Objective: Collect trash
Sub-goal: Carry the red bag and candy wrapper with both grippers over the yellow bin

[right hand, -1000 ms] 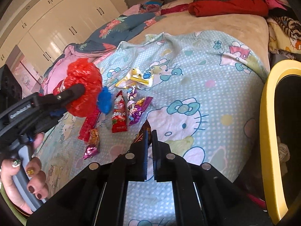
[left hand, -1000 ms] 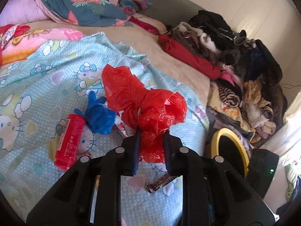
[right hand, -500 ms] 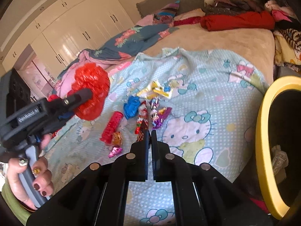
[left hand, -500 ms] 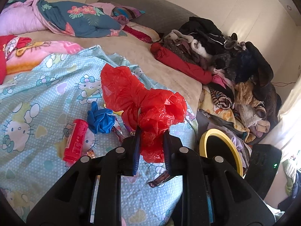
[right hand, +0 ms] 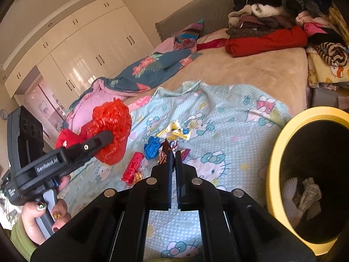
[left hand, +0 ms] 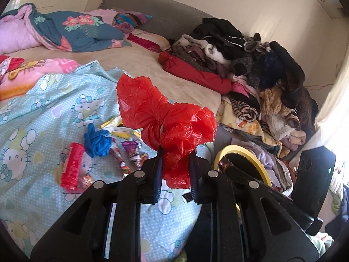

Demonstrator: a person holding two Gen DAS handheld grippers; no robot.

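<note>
Jaws: left gripper (left hand: 175, 160) clamped red bag (left hand: 168, 118); right gripper (right hand: 173, 155) pinched wrapper (right hand: 164, 152) | both light, crinkly | grip bunched middle.

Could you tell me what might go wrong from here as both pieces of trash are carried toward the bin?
The brown wrapper is pinched only at its edge by the right gripper, so it may slip out. The red plastic bag bulges wide beyond the left gripper and could snag the bin's yellow rim.

Bright daylight comes in from 3 o'clock and shines on the white wardrobe doors (right hand: 91, 59). Edges bend round, with dark corners. Mostly sharp.
</note>
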